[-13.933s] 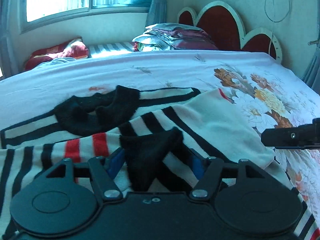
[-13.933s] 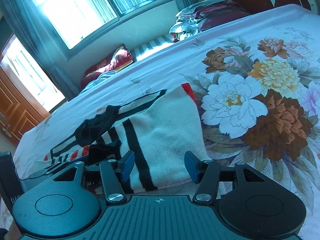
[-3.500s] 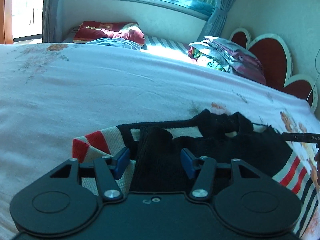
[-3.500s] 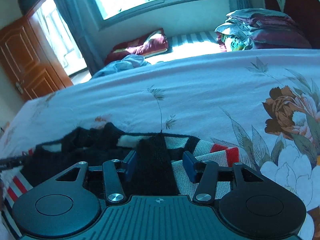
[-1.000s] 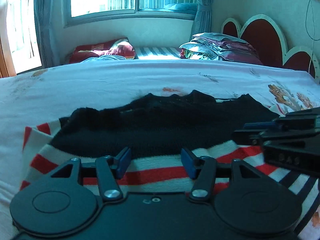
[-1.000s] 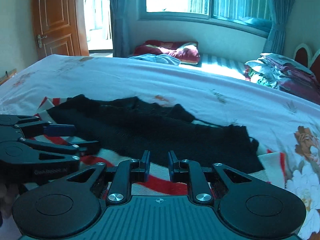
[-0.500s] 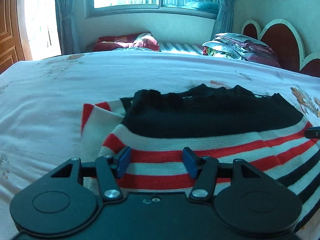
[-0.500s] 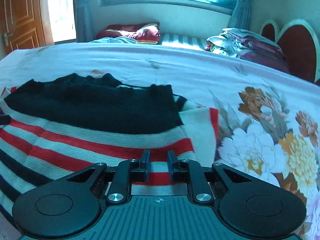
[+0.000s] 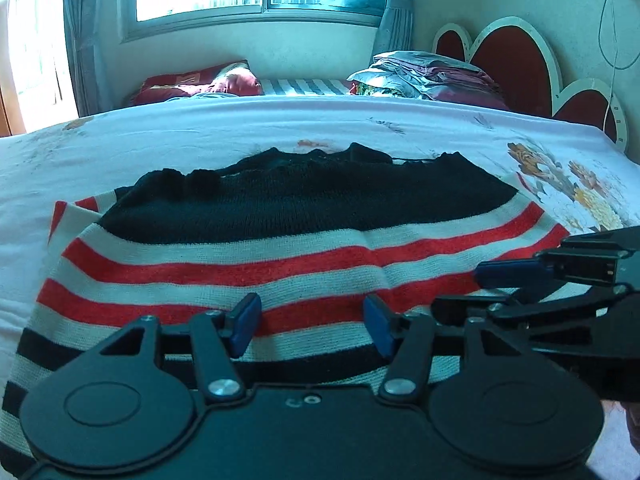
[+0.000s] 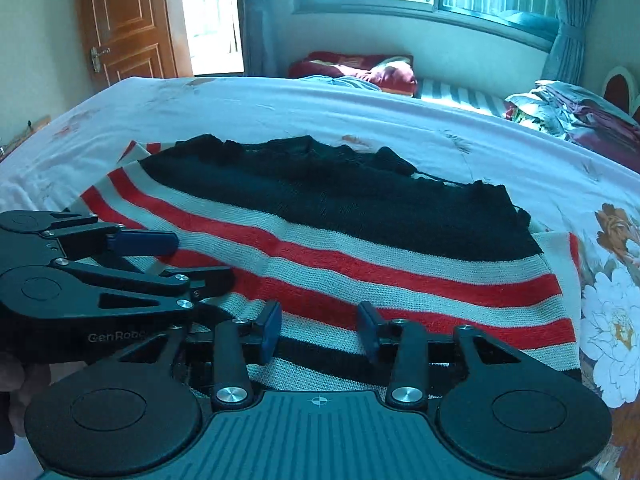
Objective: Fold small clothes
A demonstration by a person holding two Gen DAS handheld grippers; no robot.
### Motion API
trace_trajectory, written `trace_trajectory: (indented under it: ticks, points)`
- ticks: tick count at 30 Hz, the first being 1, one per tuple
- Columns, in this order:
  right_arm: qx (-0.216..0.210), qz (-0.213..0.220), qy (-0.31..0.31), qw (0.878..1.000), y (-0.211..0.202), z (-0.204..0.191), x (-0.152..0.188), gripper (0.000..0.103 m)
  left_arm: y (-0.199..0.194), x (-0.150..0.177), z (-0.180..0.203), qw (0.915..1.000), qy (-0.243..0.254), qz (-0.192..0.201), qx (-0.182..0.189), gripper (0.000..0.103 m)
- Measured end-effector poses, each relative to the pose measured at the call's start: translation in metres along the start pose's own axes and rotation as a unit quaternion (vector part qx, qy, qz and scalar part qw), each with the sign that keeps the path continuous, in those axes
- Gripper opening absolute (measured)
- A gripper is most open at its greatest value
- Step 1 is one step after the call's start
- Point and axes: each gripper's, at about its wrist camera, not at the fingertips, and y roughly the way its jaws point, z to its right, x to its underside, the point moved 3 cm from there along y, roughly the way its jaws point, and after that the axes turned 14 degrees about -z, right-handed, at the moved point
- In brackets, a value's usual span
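Note:
A knitted sweater [image 9: 304, 264] with a black top band and red, white and black stripes lies folded flat on the bed; the right wrist view shows the sweater [image 10: 360, 264] too. My left gripper [image 9: 311, 322] hovers open over its near black-striped edge, pads apart and pressing nothing. My right gripper [image 10: 320, 328] is just to its right over the same edge. Its jaws are opening, with only the flat knit below them and nothing pinched. Each camera catches the other tool from the side: the right gripper [image 9: 460, 290] and the left gripper [image 10: 204, 260].
The floral bedsheet [image 10: 612, 320] spreads around the sweater. Folded bedding [image 9: 432, 76] is stacked by the red headboard [image 9: 508, 64]. A red pillow [image 9: 196, 84] lies under the window. A wooden door [image 10: 128, 24] stands at the far left.
The right gripper's jaws were shut and now stand apart. Both grippers have come closer together, so each now shows large in the other's view.

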Motion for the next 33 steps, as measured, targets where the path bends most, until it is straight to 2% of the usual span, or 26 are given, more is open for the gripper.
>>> trace_trajectory:
  ticks: [2, 3, 4, 6, 11, 14, 15, 18, 20, 23, 25, 26, 27, 28, 30, 33]
  points:
    - [-0.007, 0.002, 0.006, 1.000, -0.001, 0.003, 0.002, 0.044, -0.003, 0.001, -0.002, 1.0000, 0.003, -0.002, -0.001, 0.056]
    - [-0.010, 0.002, 0.007, 1.000, -0.004, 0.004, 0.002, 0.040, -0.006, 0.002, -0.002, 1.0000, 0.004, -0.001, -0.003, 0.056]
    - [-0.012, 0.005, 0.006, 1.000, -0.007, 0.005, 0.003, 0.033, -0.008, 0.004, -0.002, 1.0000, 0.003, -0.001, -0.002, 0.055]
    - [-0.010, 0.002, -0.004, 1.000, -0.009, 0.001, 0.006, 0.011, -0.007, 0.009, -0.001, 1.0000, 0.004, 0.002, -0.003, 0.054]
    - [0.006, -0.019, -0.007, 1.000, -0.004, 0.002, 0.006, 0.009, -0.007, 0.009, -0.003, 0.9999, 0.008, -0.004, -0.013, 0.057]
    - [0.039, -0.022, 0.022, 0.999, -0.011, 0.028, 0.009, 0.008, -0.011, 0.013, -0.021, 0.9997, 0.001, -0.002, -0.026, 0.058]
    - [0.044, -0.023, 0.038, 0.998, -0.014, 0.040, 0.013, 0.002, -0.013, 0.016, -0.029, 0.9995, -0.002, -0.003, -0.031, 0.057]
    - [0.090, -0.034, 0.073, 0.993, -0.023, 0.080, 0.032, 0.002, -0.020, 0.027, -0.059, 0.9984, -0.026, -0.007, -0.050, 0.058]
    - [0.079, -0.034, 0.099, 0.991, -0.029, 0.103, 0.045, 0.000, -0.025, 0.032, -0.073, 0.9980, -0.038, -0.005, -0.051, 0.057]
    - [0.080, -0.033, 0.096, 0.992, -0.037, 0.107, 0.048, 0.000, -0.029, 0.034, -0.076, 0.9978, -0.035, -0.004, -0.056, 0.057]
    - [0.100, -0.031, 0.092, 0.990, -0.043, 0.096, 0.044, 0.000, -0.035, 0.033, -0.071, 0.9971, -0.046, -0.005, -0.061, 0.054]
    - [0.094, -0.020, 0.093, 0.991, -0.050, 0.085, 0.042, 0.009, -0.041, 0.033, -0.066, 0.9972, -0.051, 0.000, -0.054, 0.054]
    - [0.076, -0.008, 0.087, 0.993, -0.056, 0.076, 0.042, 0.026, -0.047, 0.034, -0.059, 0.9980, -0.049, 0.006, -0.038, 0.054]
    - [0.050, 0.005, 0.076, 0.996, -0.062, 0.059, 0.041, 0.030, -0.053, 0.036, -0.049, 0.9987, -0.043, 0.011, -0.023, 0.054]
    - [0.017, 0.010, 0.044, 0.999, -0.064, 0.029, 0.042, 0.030, -0.057, 0.042, -0.029, 0.9994, -0.032, 0.012, -0.001, 0.053]
    - [-0.027, 0.009, 0.015, 0.999, -0.057, -0.012, 0.043, 0.027, -0.053, 0.048, -0.012, 0.9988, -0.041, 0.004, 0.028, 0.052]
